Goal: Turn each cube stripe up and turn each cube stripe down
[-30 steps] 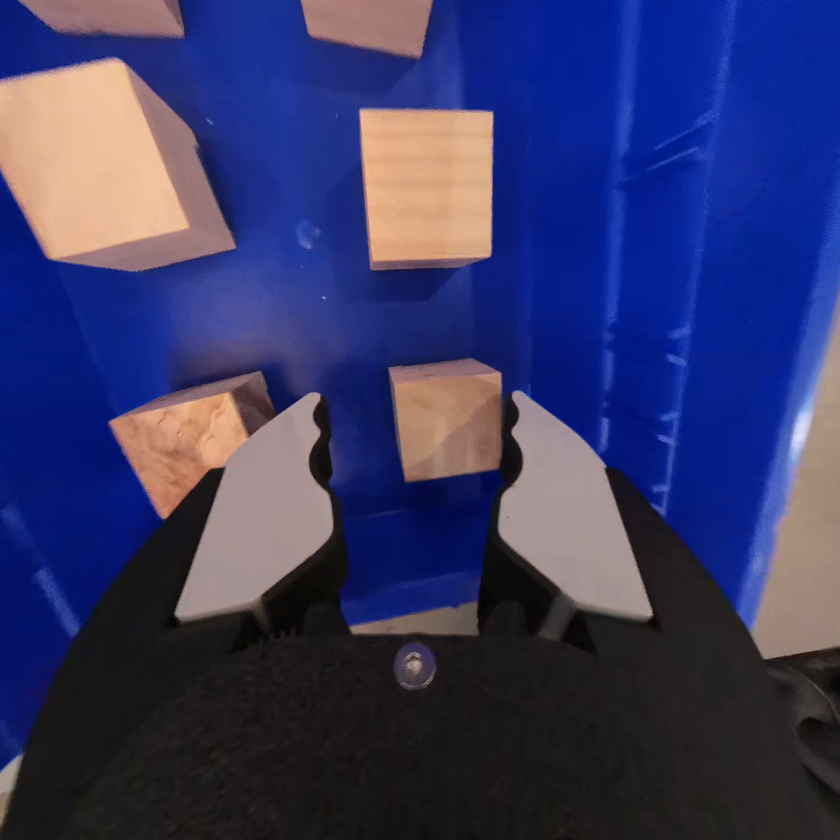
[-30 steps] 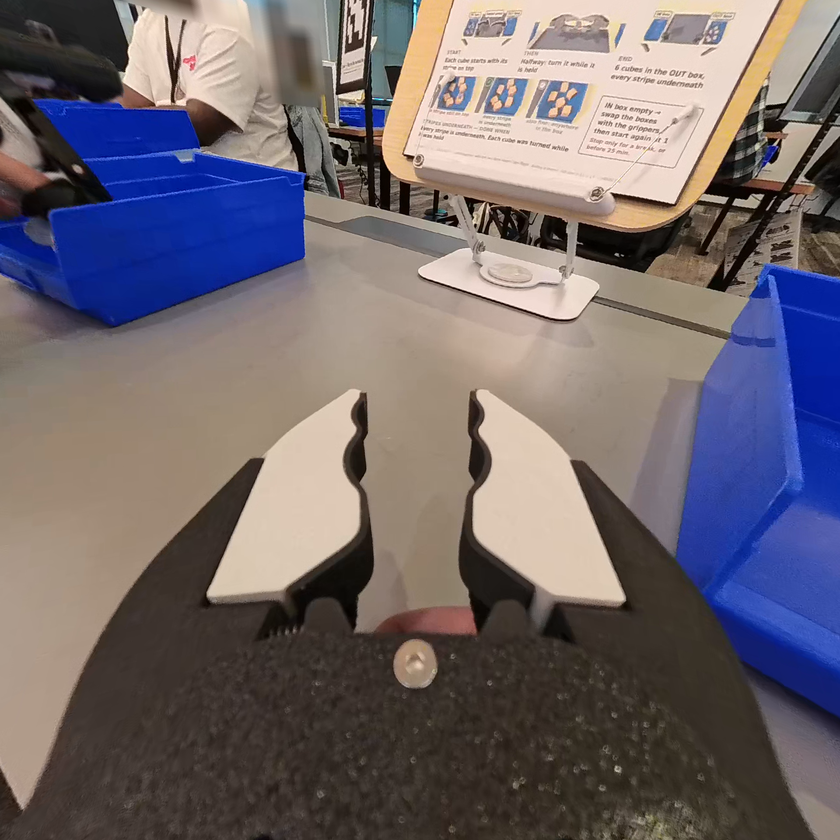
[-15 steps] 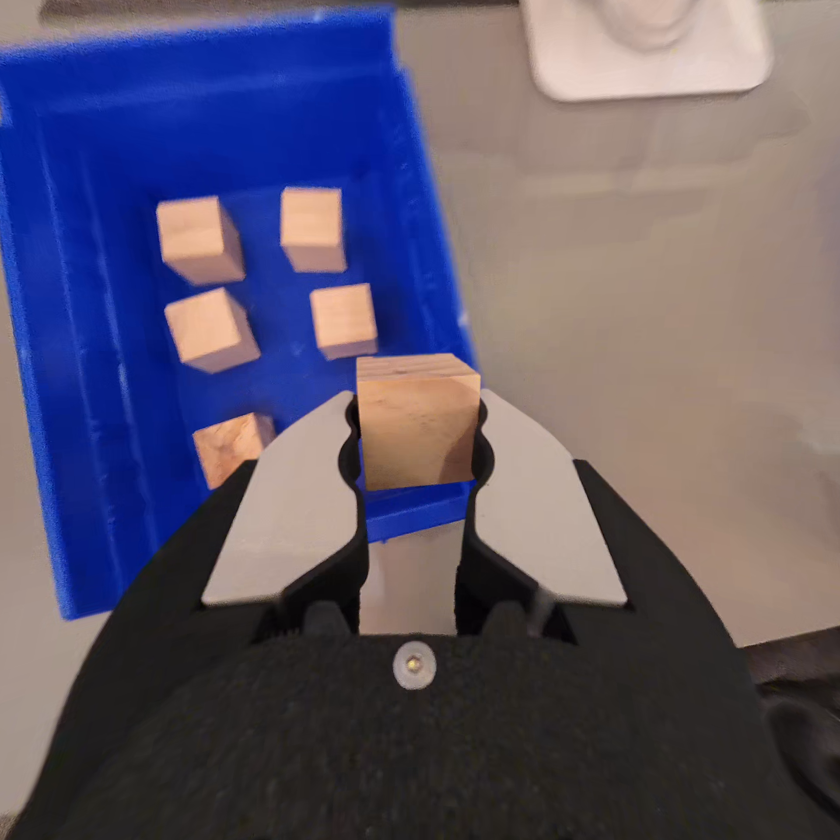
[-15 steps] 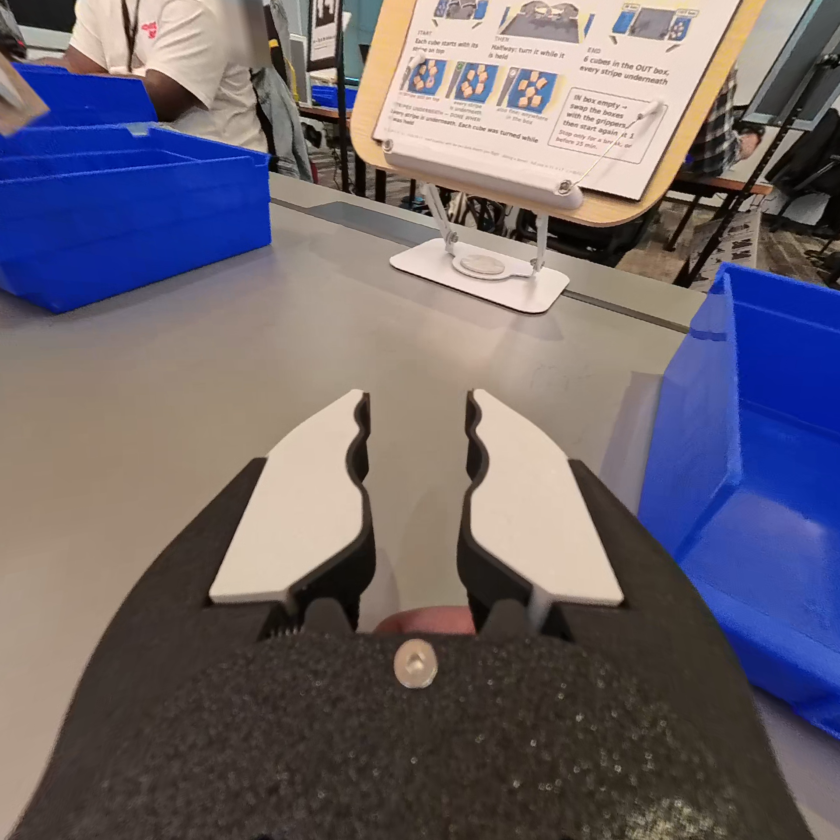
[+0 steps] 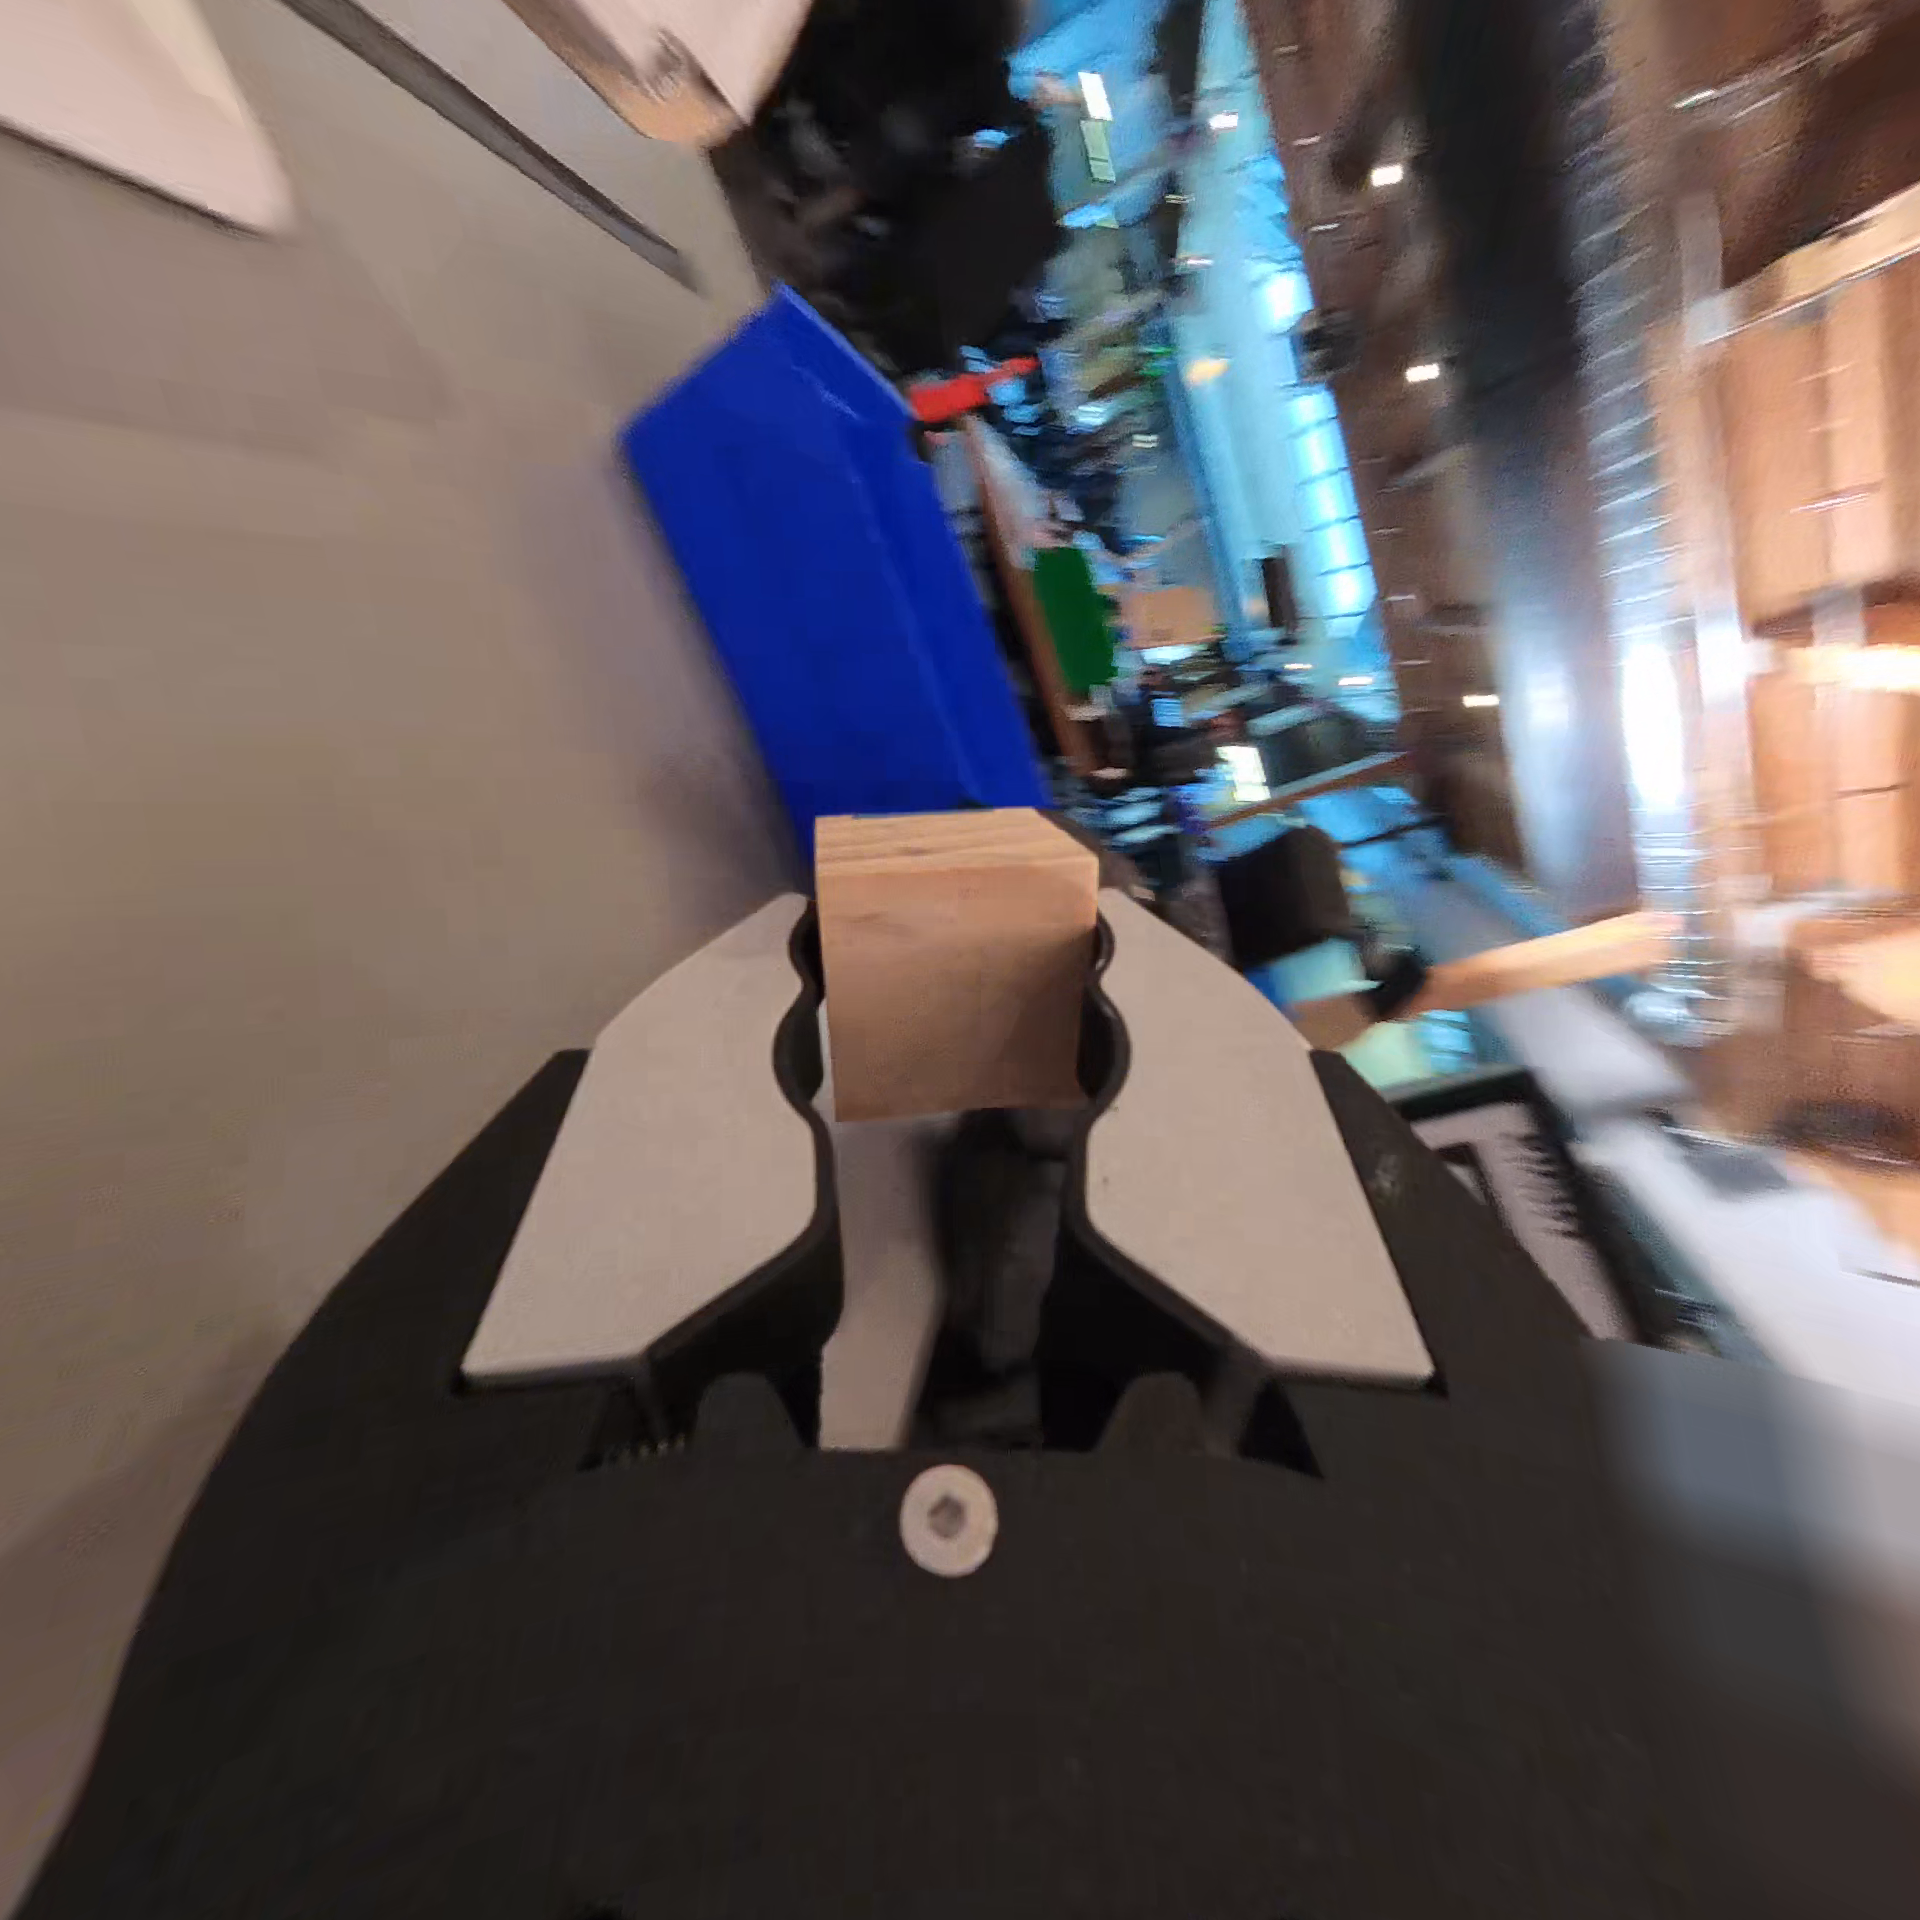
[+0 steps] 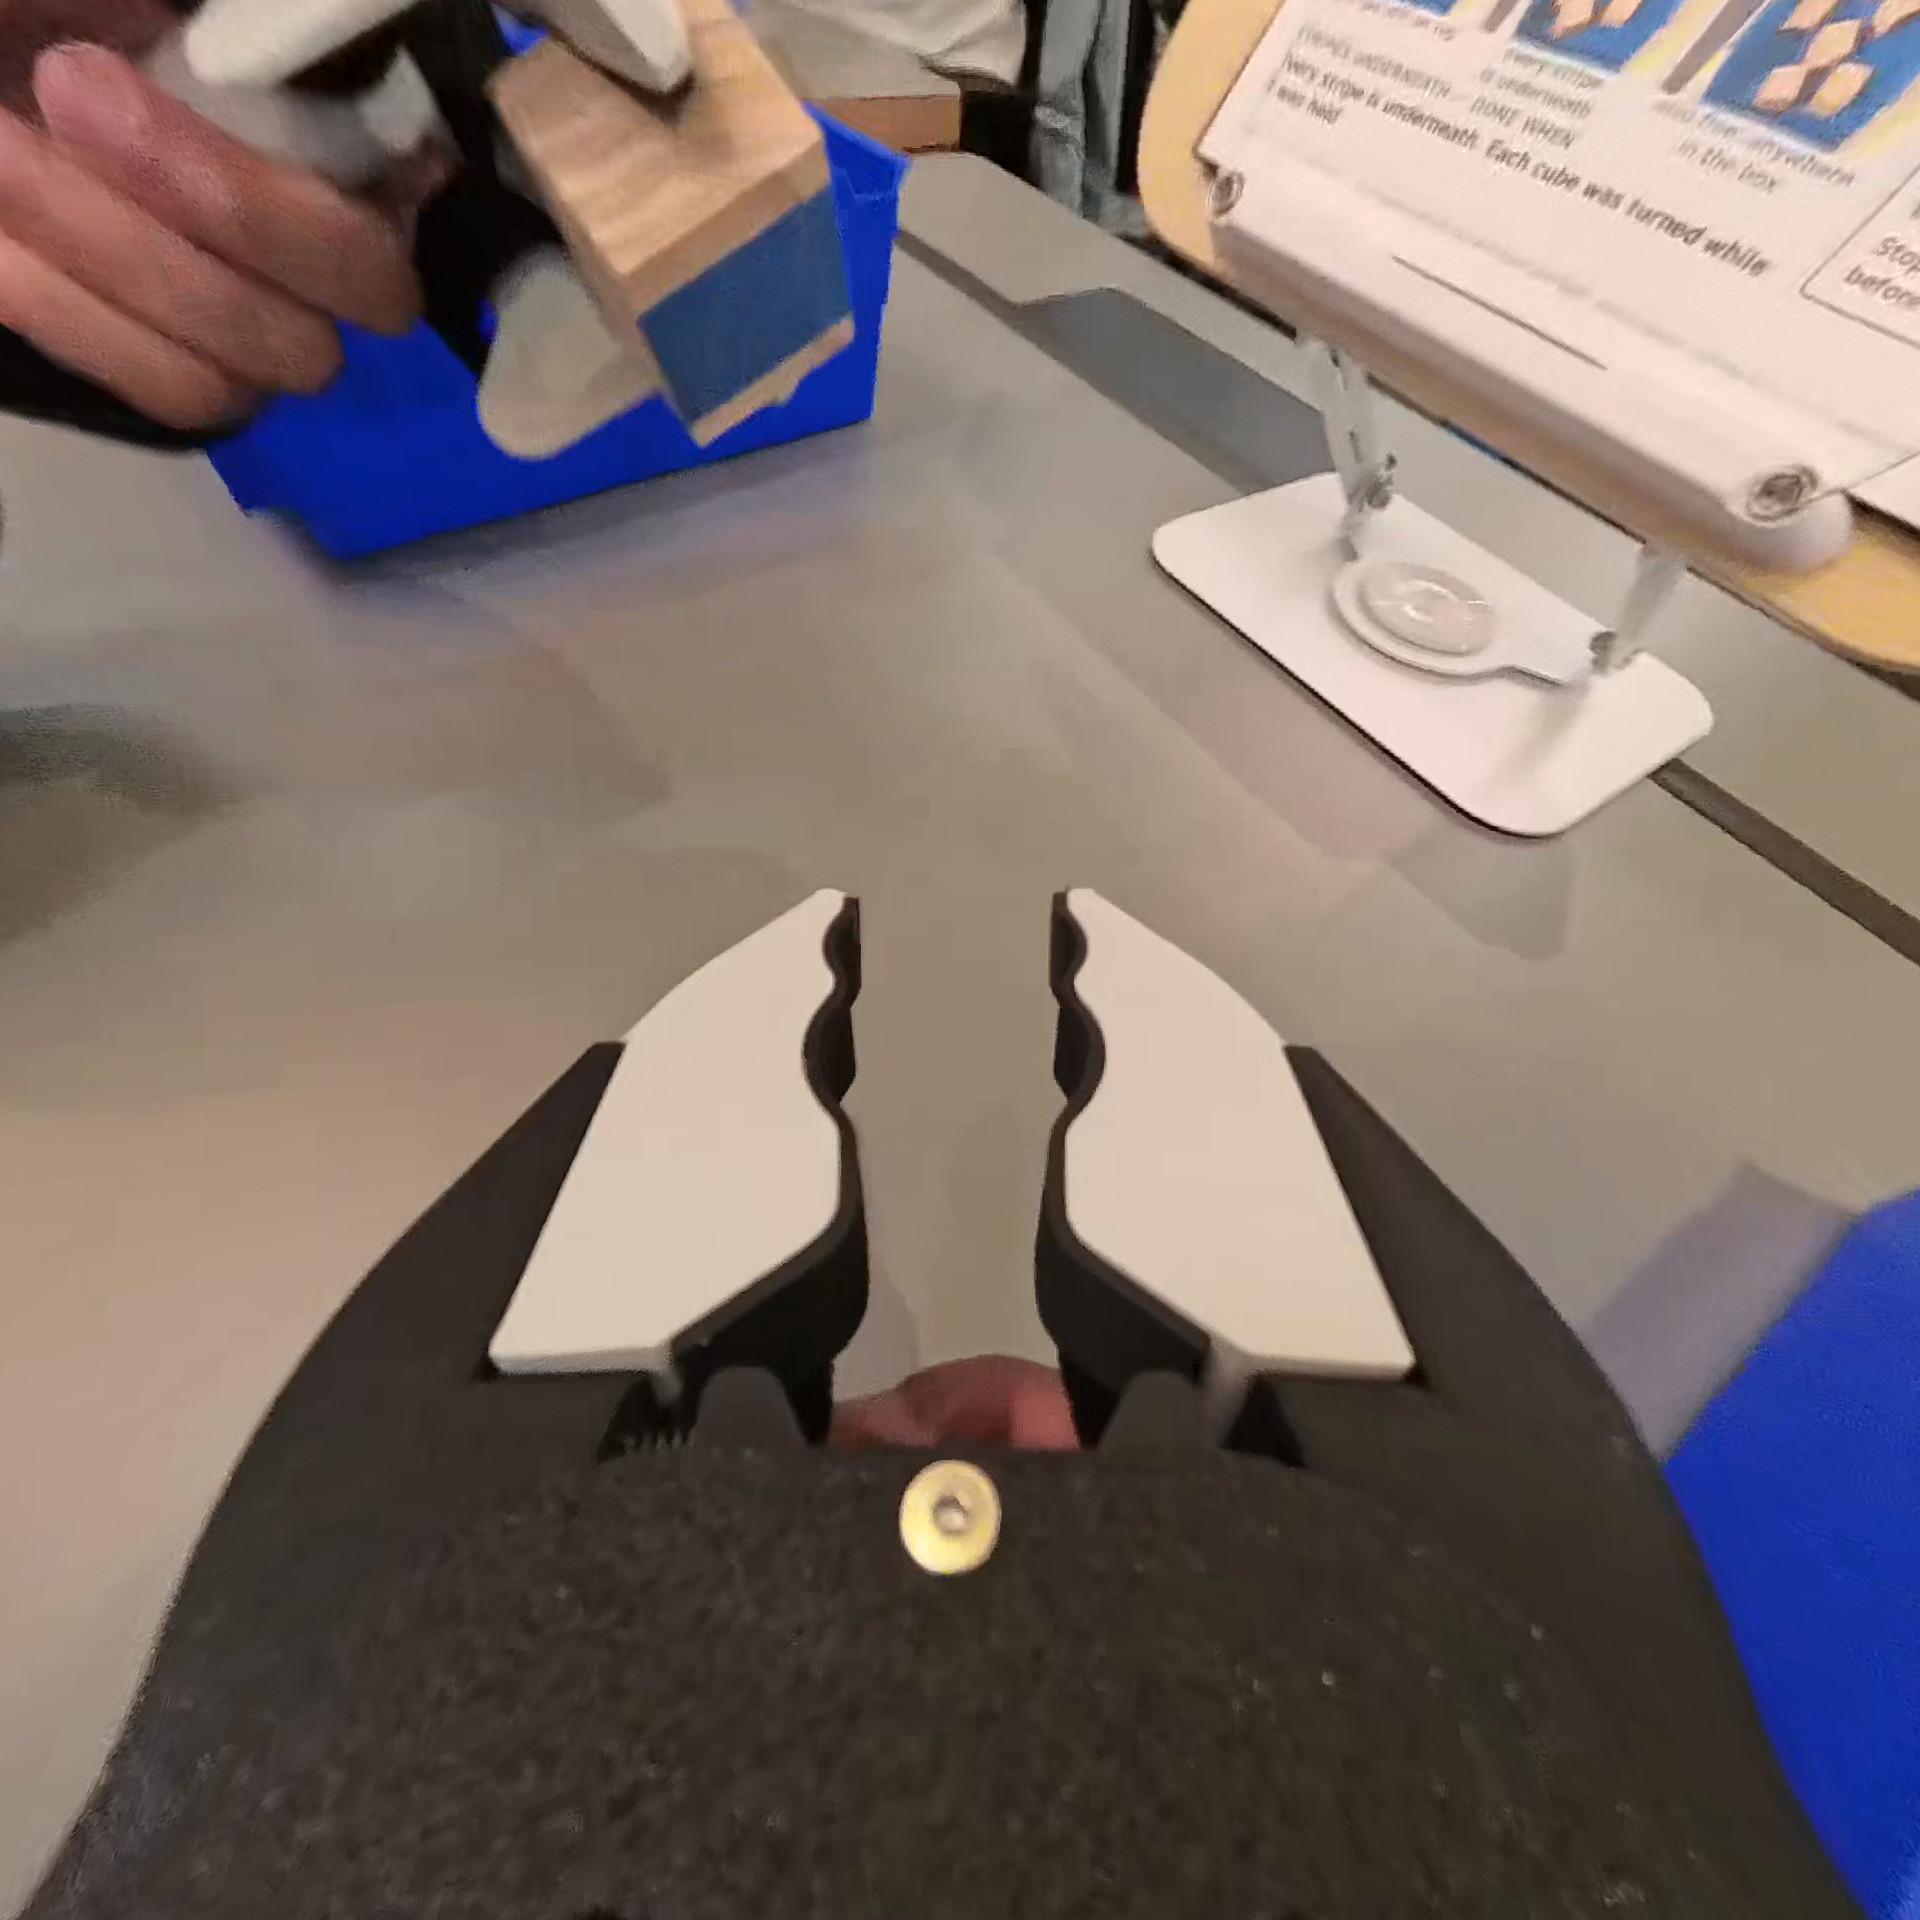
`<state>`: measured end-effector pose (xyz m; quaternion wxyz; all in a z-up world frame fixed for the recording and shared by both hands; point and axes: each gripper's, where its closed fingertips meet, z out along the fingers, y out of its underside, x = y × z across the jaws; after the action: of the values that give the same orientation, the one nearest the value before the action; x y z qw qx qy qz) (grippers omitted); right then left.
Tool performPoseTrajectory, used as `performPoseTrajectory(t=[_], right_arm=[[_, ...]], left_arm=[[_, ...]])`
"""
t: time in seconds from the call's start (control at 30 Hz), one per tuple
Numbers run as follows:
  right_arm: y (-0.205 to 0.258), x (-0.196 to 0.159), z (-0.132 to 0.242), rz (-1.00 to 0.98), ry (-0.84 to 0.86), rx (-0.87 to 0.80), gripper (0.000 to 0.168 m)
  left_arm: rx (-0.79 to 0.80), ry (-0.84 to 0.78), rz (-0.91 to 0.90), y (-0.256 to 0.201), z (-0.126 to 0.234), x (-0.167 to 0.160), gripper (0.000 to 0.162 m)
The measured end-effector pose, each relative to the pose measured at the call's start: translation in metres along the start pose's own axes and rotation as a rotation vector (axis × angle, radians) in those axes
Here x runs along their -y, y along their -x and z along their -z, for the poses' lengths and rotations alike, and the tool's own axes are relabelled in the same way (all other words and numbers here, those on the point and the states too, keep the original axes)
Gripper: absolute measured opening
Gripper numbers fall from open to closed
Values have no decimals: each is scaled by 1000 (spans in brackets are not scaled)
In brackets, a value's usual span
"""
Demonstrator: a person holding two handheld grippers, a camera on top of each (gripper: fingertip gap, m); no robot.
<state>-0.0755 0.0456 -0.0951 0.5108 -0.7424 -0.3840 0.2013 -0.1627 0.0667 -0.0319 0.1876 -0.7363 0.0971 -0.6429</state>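
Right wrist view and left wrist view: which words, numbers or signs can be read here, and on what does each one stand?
Instruction sheet on the wooden board, carried by the white stand: printed lines and small pictures; I do not repeat its wording.
Cube: a blue stripe, no writing.
Blue bin: no writing visible.
Left wrist view: background blurred, nothing readable.

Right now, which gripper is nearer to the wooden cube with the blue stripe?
Left. The left gripper is shut on the wooden cube, holding it in the air. The right gripper is open and empty, low over the grey table, well apart from it.
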Motion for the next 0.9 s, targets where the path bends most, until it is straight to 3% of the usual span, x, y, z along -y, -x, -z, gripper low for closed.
performPoseTrajectory(t=[0.07,0.17,0.33,0.47,0.57,0.83,0.9], right_arm=[[-8,9,-6,-81,-78,36,33],[-9,22,-11,-241,-193,175,33],[-15,39,-17,-369,-320,263,37],[5,52,-19,-181,-408,275,56],[22,62,-19,-58,-458,286,61],[54,67,-25,41,-465,388,70],[53,66,-31,63,-449,349,70]], left_arm=[[-150,2,83,-13,-2,0,45],[-249,23,174,-18,-3,-5,45],[-276,46,268,-8,-11,-14,45],[-269,58,293,-5,-18,-22,45],[-287,85,309,-8,-22,-29,45],[-301,72,366,-2,-25,-31,44],[-288,65,370,1,-28,-32,44]])
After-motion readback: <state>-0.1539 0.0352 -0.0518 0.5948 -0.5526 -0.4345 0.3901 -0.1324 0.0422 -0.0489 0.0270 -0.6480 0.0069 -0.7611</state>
